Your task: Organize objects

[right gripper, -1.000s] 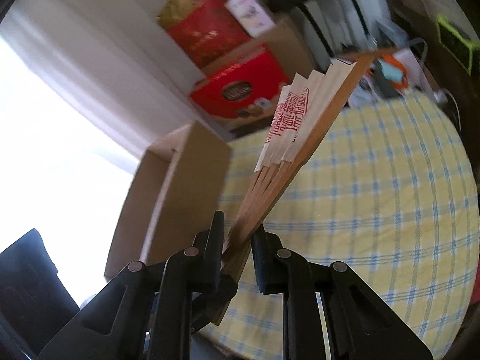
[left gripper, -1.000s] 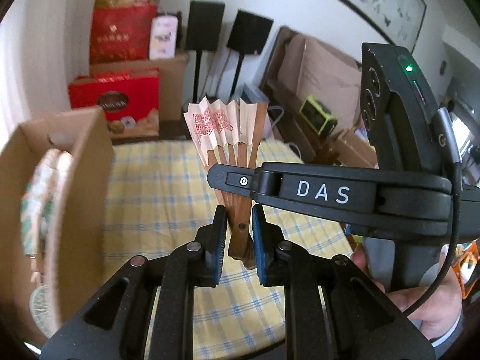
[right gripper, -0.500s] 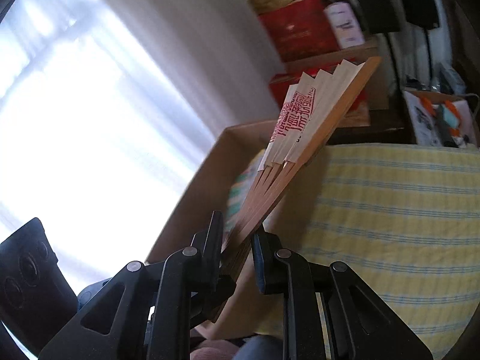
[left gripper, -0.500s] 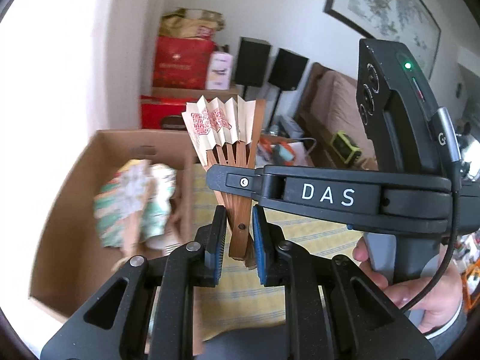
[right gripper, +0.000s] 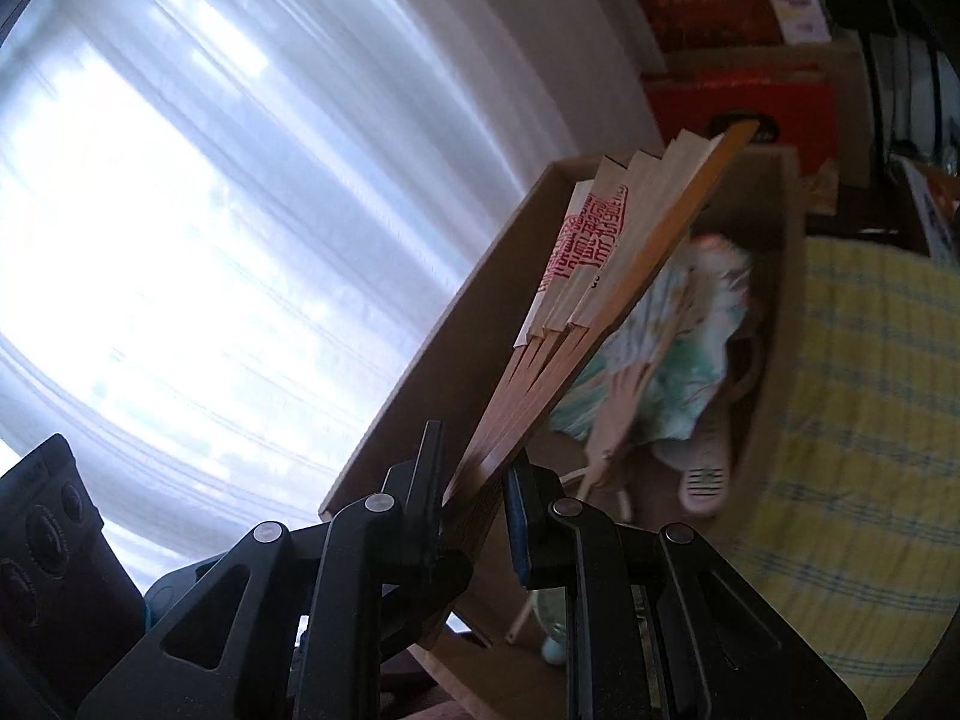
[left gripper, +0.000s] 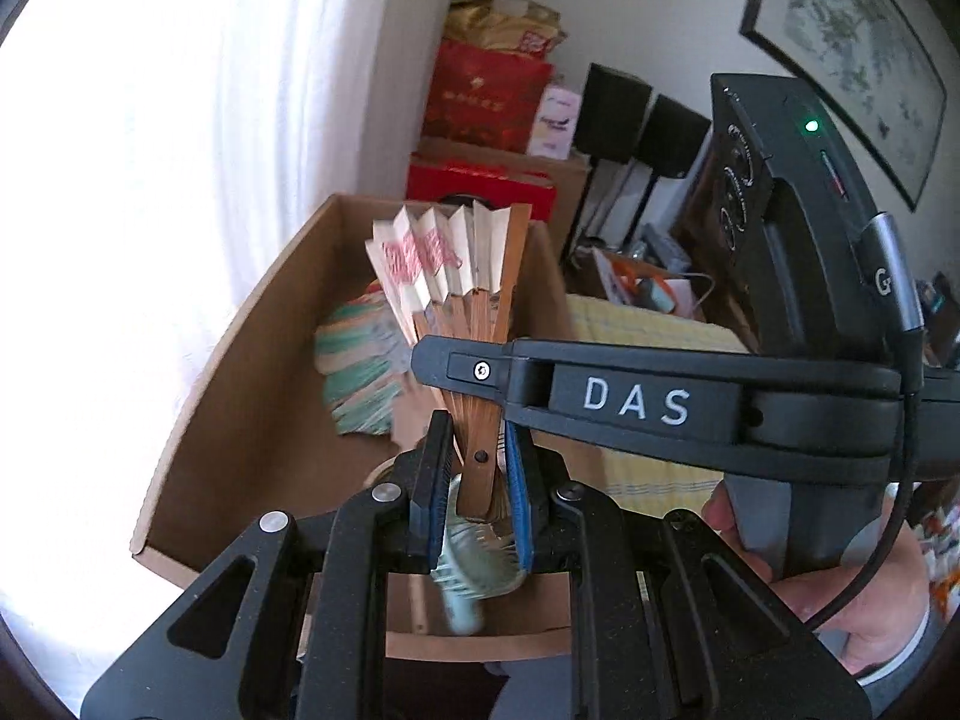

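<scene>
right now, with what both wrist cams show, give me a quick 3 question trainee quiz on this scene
1. True or false: the folding fan is held by both grippers at once.
2. Which part of the fan sits between the left gripper fingers? A) the paper leaf B) the wooden base near the pivot C) nothing
3. What already lies inside the cardboard box?

Key:
1. True: the right gripper clamps the ribs too.
2. B
3. Other fans, among them a green-and-white patterned one.
</scene>
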`<action>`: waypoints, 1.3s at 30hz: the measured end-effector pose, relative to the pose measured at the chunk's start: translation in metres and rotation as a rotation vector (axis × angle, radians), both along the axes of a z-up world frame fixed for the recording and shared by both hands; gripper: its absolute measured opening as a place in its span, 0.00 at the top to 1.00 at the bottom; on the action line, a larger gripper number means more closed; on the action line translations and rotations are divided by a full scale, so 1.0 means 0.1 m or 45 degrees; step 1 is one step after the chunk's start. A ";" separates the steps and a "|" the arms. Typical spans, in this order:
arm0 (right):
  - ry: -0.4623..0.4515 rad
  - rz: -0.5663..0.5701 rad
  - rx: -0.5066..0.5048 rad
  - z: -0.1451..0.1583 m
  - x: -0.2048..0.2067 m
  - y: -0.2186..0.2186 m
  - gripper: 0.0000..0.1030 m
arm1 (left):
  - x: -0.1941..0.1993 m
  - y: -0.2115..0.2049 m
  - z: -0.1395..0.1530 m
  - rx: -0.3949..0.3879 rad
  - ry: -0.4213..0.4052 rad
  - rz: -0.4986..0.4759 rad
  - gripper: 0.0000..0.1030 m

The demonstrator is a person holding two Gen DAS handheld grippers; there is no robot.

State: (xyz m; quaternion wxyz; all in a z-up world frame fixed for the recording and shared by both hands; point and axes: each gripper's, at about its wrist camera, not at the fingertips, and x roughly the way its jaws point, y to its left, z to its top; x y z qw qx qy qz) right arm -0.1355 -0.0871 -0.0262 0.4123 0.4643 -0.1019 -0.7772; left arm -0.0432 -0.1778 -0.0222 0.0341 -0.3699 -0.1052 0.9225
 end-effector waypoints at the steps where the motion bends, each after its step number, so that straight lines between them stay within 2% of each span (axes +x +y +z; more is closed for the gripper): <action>1: -0.003 0.005 0.005 -0.03 0.00 -0.04 0.83 | 0.01 -0.04 -0.03 0.003 0.000 0.005 0.85; 6: -0.007 0.035 0.047 -0.21 0.01 -0.29 0.83 | 0.00 -0.10 -0.19 -0.029 -0.029 0.024 0.85; 14: -0.090 0.046 0.104 -0.53 -0.06 -0.38 0.81 | -0.15 -0.28 -0.60 -0.048 -0.178 0.077 0.85; 17: -0.077 0.045 0.110 -0.49 -0.01 -0.34 0.77 | -0.16 -0.34 -0.68 0.001 -0.229 0.096 0.84; 18: -0.063 0.049 0.118 -0.46 0.00 -0.31 0.75 | -0.16 -0.35 -0.69 0.031 -0.246 0.099 0.80; 20: -0.038 0.058 0.120 -0.38 0.03 -0.27 0.67 | -0.14 -0.36 -0.67 0.059 -0.245 0.104 0.76; 23: 0.002 0.055 0.131 -0.24 0.07 -0.18 0.64 | -0.07 -0.33 -0.57 0.045 -0.217 0.114 0.72; 28: 0.099 0.009 0.160 -0.04 0.15 0.03 0.57 | -0.01 -0.20 -0.31 0.005 -0.135 0.100 0.60; 31: 0.171 -0.040 0.188 0.09 0.28 0.25 0.54 | 0.01 -0.09 -0.19 -0.022 -0.100 0.087 0.57; 35: 0.240 -0.104 0.226 0.17 0.33 0.45 0.48 | 0.03 0.04 -0.07 -0.038 -0.073 0.067 0.55; 39: 0.292 -0.179 0.279 0.22 0.37 0.70 0.46 | 0.09 0.17 0.03 -0.040 -0.037 0.051 0.44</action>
